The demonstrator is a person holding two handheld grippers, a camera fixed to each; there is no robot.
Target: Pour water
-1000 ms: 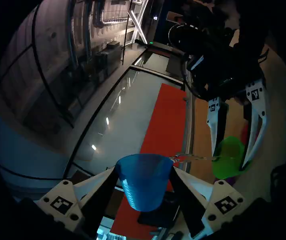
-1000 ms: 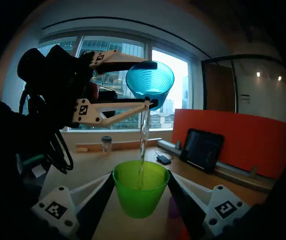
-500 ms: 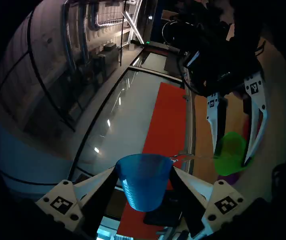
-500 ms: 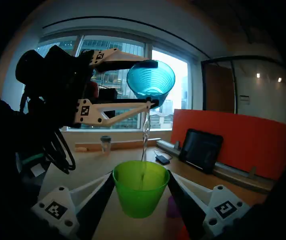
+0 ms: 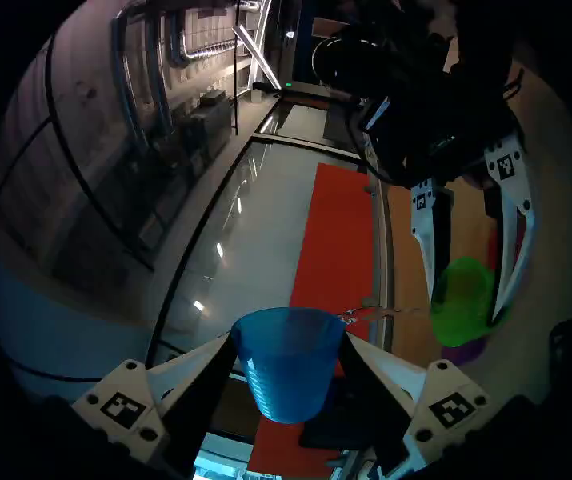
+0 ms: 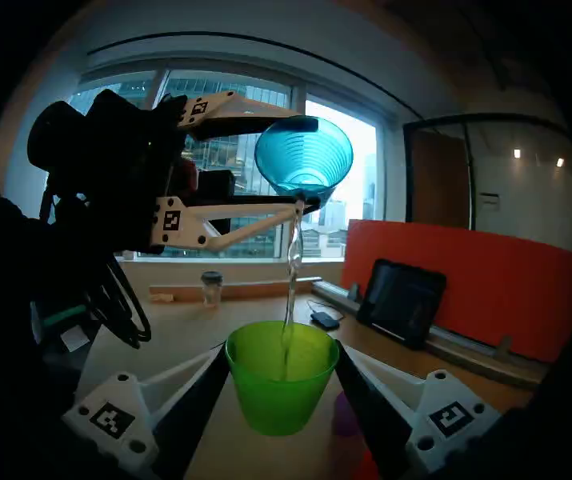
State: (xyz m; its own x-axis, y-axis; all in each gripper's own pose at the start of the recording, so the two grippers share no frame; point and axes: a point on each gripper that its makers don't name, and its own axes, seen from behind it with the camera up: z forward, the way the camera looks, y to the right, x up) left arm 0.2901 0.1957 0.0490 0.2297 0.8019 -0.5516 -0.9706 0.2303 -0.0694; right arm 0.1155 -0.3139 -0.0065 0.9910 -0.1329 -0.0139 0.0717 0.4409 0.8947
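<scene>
My left gripper (image 5: 288, 376) is shut on a blue cup (image 5: 287, 364), tipped far over on its side. In the right gripper view the same blue cup (image 6: 302, 160) hangs high between the left gripper's white fingers (image 6: 230, 220), and a thin stream of water (image 6: 290, 272) falls from its rim. The stream lands in a green cup (image 6: 281, 384), held upright with my right gripper (image 6: 281, 392) shut on it. In the left gripper view the green cup (image 5: 460, 300) sits between the right gripper's fingers (image 5: 518, 232), level with the blue cup's rim.
A wooden desk (image 6: 190, 336) lies below the cups. On it stand a dark tablet (image 6: 402, 300), a small phone (image 6: 326, 318) and a little lidded cup (image 6: 212, 286). An orange partition (image 6: 478, 272) runs along the right. A purple object (image 6: 342, 412) lies under the green cup. Windows fill the back.
The blue cup has tipped slightly further and the left gripper has turned a little. Water keeps streaming into the green cup, which stays in place.
</scene>
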